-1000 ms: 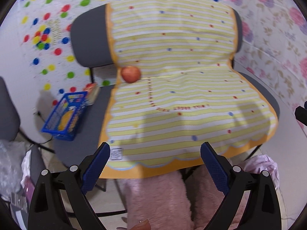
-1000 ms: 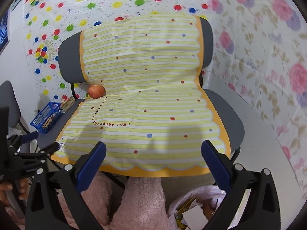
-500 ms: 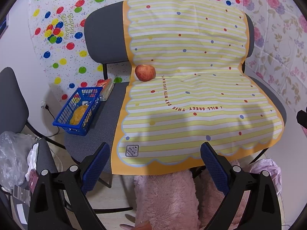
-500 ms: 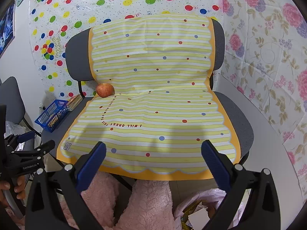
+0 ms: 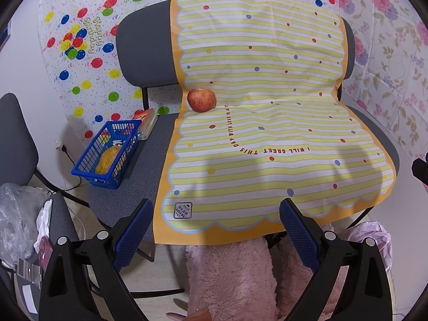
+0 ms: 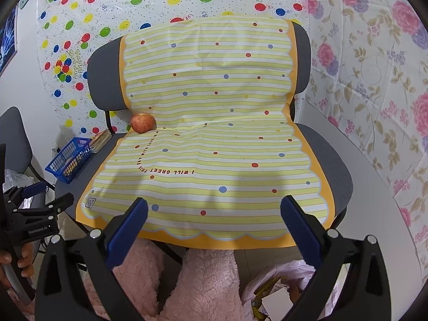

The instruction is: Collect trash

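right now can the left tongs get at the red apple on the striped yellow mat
Probably yes. The left tongs are open and empty at the mat's near edge, and only bare striped yellow mat lies between them and the red apple by the chair back.

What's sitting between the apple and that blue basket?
Only bare grey chair seat and a flat packet separate the apple from the blue basket, per the left wrist view.

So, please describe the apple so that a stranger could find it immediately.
Look at the grey chair covered by a yellow striped sheet. The apple sits in the crease where seat meets backrest, at the sheet's left edge. It is the only round red fruit there.
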{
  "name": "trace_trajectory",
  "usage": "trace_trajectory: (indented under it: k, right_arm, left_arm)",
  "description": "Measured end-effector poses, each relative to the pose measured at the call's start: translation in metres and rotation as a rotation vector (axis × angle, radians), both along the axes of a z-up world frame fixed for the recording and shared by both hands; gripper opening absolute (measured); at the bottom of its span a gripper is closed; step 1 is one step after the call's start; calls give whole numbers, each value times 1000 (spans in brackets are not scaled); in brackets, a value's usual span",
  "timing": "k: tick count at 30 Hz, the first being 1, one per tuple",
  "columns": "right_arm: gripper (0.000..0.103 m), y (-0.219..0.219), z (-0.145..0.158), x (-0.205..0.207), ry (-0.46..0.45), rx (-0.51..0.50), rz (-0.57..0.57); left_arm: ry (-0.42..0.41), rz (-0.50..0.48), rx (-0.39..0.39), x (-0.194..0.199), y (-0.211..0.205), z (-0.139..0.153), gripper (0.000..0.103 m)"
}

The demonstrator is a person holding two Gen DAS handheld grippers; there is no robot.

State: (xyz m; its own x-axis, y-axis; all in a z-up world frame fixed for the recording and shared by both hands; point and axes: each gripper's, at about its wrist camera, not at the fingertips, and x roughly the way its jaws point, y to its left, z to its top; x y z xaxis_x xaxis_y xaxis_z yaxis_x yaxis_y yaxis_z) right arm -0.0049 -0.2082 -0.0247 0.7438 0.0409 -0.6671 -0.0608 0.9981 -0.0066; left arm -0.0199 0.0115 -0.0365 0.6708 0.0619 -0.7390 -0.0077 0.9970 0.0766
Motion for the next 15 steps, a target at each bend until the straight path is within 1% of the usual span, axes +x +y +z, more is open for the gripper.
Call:
trace_trajectory:
  k: [15]
  right_arm:
    - [97,0,-4,1,7,1,0]
  left_arm:
    - [7,-1,4,2,0,-1,94]
